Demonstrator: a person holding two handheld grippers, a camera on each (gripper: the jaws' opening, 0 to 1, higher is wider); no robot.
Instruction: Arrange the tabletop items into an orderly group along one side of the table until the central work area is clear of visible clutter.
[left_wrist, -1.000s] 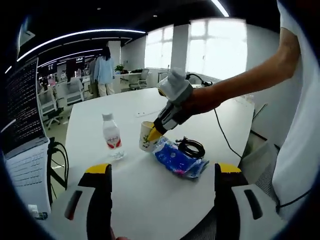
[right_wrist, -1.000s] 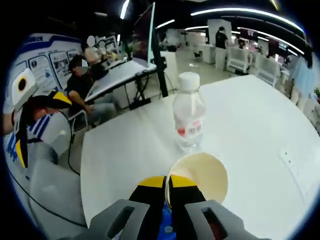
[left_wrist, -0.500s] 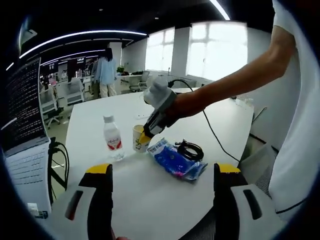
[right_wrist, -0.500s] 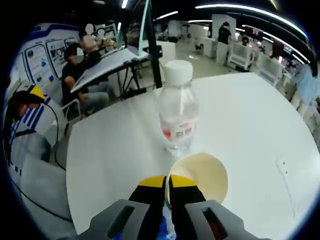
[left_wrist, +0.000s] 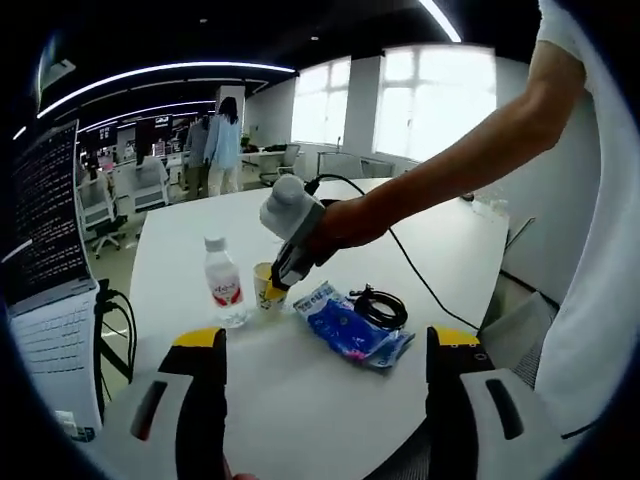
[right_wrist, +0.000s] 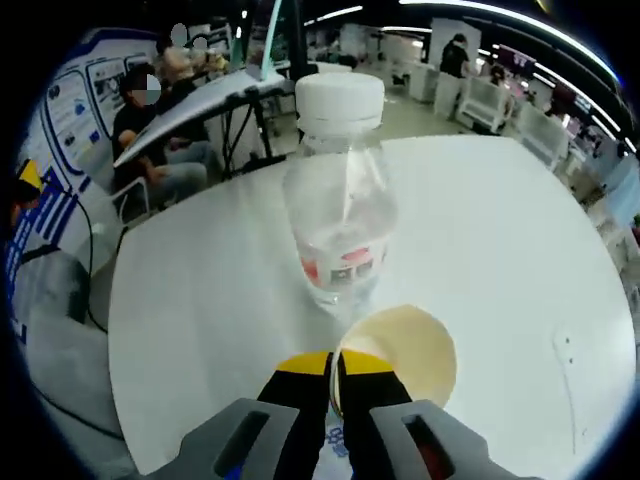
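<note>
A paper cup (right_wrist: 405, 355) is pinched by its rim in my right gripper (right_wrist: 335, 368), which is shut on it. In the left gripper view the same cup (left_wrist: 264, 289) hangs from the right gripper (left_wrist: 281, 282) just beside a clear water bottle (left_wrist: 223, 285) with a white cap and red label. That bottle (right_wrist: 338, 210) stands upright close ahead in the right gripper view. A blue packet (left_wrist: 350, 324) and a coiled black cable (left_wrist: 382, 307) lie on the white table (left_wrist: 300, 400). My left gripper (left_wrist: 325, 400) is open near the table's near edge, holding nothing.
A laptop (left_wrist: 45, 270) stands at the table's left edge. A small white strip (right_wrist: 567, 350) lies on the table to the right. Seated people and desks are beyond the table's far side; office chairs and standing people fill the background.
The right gripper has carried the cup leftward toward the bottle, which now looms much closer in the right gripper view. The left gripper has stayed put.
</note>
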